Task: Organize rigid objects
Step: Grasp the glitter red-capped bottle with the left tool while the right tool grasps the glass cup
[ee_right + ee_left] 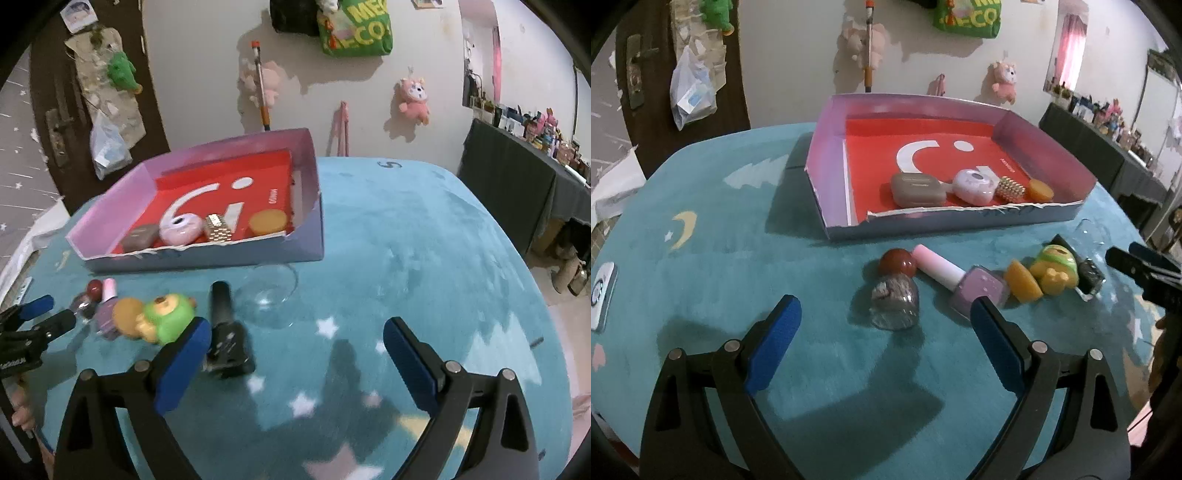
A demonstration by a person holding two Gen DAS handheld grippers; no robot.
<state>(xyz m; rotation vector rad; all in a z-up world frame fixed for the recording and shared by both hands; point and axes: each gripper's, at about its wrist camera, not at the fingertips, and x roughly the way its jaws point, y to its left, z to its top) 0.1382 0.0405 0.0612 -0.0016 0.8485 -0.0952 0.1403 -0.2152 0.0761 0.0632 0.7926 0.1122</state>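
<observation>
A shallow box (827, 173) with a red floor sits at the back of the teal table (720, 258). It holds a grey case (916, 190), a white-lilac round case (973, 184), a gold studded piece (1009, 189) and an orange disc (1041, 190). In front lie a clear bottle with a red ball cap (895, 295), a lilac nail polish bottle (975, 286), an orange disc (1021, 280), a green-yellow toy (1054, 267) and a black bottle (225, 332). My left gripper (886, 317) is open just before the clear bottle. My right gripper (295, 343) is open beside the black bottle.
A clear glass dish (267, 291) lies in front of the box. A white device (602, 291) sits at the table's left edge. A dark table (517, 177) with small items stands at the right. Plush toys hang on the wall behind.
</observation>
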